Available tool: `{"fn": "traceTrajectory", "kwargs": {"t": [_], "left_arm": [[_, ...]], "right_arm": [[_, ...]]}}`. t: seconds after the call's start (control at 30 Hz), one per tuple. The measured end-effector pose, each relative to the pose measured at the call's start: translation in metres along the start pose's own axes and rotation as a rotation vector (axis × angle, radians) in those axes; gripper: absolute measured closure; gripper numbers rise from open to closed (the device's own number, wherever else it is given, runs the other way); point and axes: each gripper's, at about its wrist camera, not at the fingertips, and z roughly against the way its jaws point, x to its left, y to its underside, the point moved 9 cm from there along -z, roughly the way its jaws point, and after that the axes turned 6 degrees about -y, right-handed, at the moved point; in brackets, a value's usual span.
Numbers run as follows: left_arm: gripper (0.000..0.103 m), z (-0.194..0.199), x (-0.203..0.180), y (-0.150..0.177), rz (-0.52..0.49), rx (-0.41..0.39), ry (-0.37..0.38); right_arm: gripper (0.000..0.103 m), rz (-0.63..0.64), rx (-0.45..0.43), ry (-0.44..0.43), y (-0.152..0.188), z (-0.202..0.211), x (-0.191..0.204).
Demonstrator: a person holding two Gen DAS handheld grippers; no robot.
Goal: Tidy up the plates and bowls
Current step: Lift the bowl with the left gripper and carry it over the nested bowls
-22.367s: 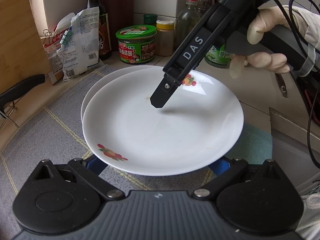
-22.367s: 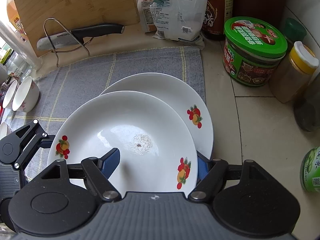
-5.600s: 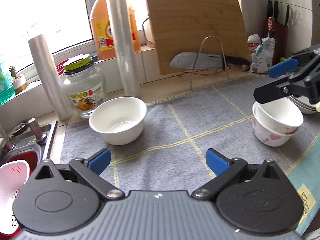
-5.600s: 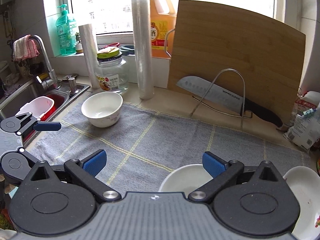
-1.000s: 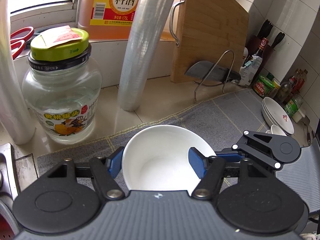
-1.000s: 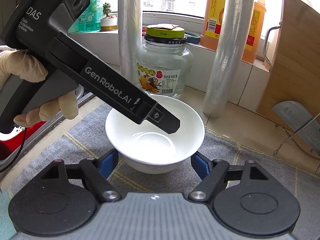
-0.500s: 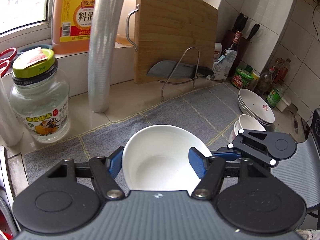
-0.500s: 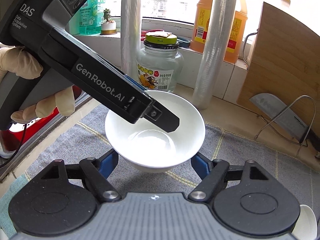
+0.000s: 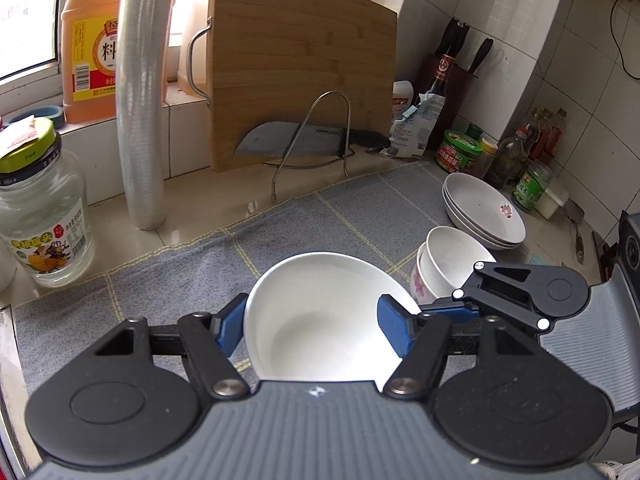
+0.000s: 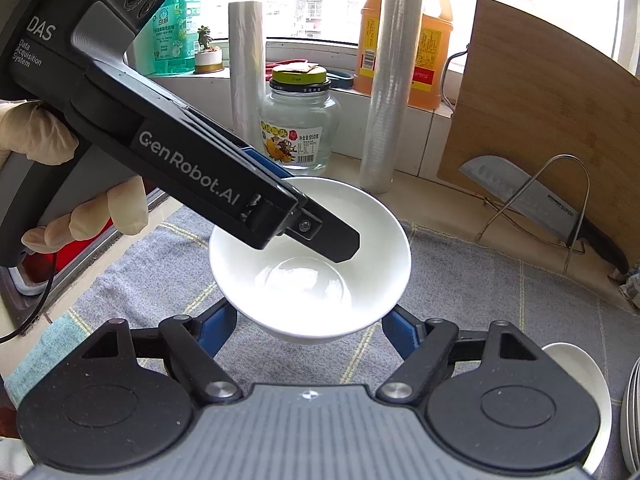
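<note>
A plain white bowl (image 9: 320, 320) hangs just above the grey mat (image 9: 320, 216), held by both grippers. My left gripper (image 9: 312, 328) is shut on it, one blue pad outside the left wall and the other finger (image 10: 320, 236) reaching inside. My right gripper (image 10: 306, 332) is shut on the bowl (image 10: 304, 284) lower down, a pad on each side. To the right, two small flowered bowls (image 9: 452, 256) stand stacked, and a stack of white plates (image 9: 484, 212) sits behind them.
A glass jar (image 9: 40, 216) and a film roll (image 9: 140, 120) stand at the left. A bamboo cutting board (image 9: 300, 60) and a cleaver on a wire rack (image 9: 296, 142) line the back. Condiment jars (image 9: 460, 152) crowd the right corner. A gloved hand (image 10: 36, 140) holds the left gripper.
Both grippers have carried the bowl to the right along the mat and slightly up, away from the jar. The stacked bowls and plates are now closer.
</note>
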Motion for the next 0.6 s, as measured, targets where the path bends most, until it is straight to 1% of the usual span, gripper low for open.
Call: {"fn": "traceTrajectory", "kwargs": {"t": [0.33, 0.6], "left_arm": [[0.035, -0.012, -0.048, -0.022, -0.052, -0.018, 0.014], [0.035, -0.031, -0.089, -0.042, -0.11, -0.031, 0.055]], "right_arm": [[0.02, -0.005, -0.027, 0.038, 0.013, 0.036, -0.035], [0.02, -0.032, -0.042, 0.101, 0.023, 0.065, -0.074]]}}
